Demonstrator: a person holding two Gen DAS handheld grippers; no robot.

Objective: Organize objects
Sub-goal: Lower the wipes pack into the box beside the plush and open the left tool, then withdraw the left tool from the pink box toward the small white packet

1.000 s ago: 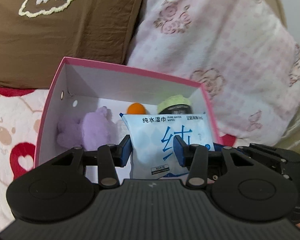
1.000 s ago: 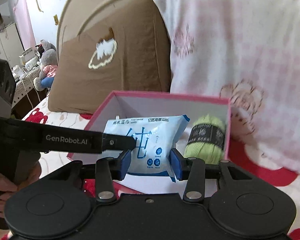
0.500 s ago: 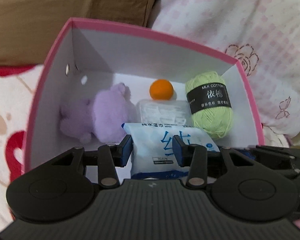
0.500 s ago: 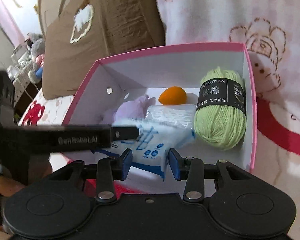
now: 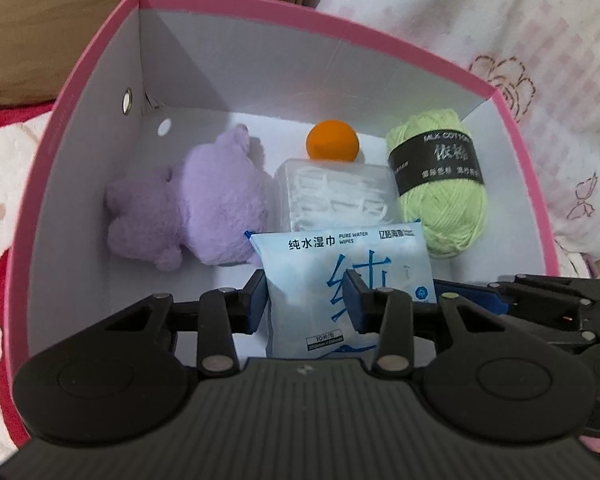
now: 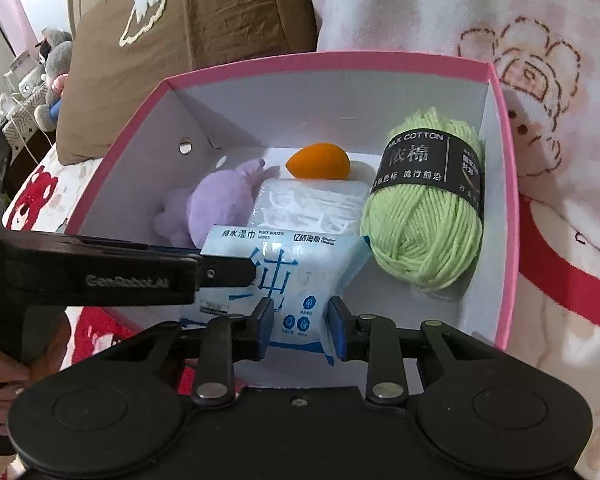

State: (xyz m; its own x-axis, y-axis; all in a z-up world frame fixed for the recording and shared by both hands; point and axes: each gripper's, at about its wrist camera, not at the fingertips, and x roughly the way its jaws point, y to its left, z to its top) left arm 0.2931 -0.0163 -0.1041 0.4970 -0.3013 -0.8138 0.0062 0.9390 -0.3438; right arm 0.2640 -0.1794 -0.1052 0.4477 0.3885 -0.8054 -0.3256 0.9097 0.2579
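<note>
Both grippers are shut on one blue-and-white wet wipes pack (image 5: 340,276), held over the near part of a pink box (image 5: 80,80) with a white inside. My left gripper (image 5: 306,300) grips its left half. My right gripper (image 6: 300,320) grips its lower right corner; the pack (image 6: 296,272) and the box (image 6: 508,216) also show in the right wrist view. In the box lie a purple plush toy (image 5: 196,208), an orange egg-shaped sponge (image 5: 332,140), a clear packet of white masks (image 5: 336,196) and a green yarn ball (image 5: 440,192).
The box sits on a bed with a red-and-white blanket (image 6: 560,280). A brown pillow (image 6: 188,32) and a pink floral pillow (image 5: 500,20) lean behind it. Plush toys and furniture (image 6: 48,68) stand far left in the room.
Both grippers have carried the wipes pack forward and down over the box. The view has tilted down into the box, so the items inside now show fully.
</note>
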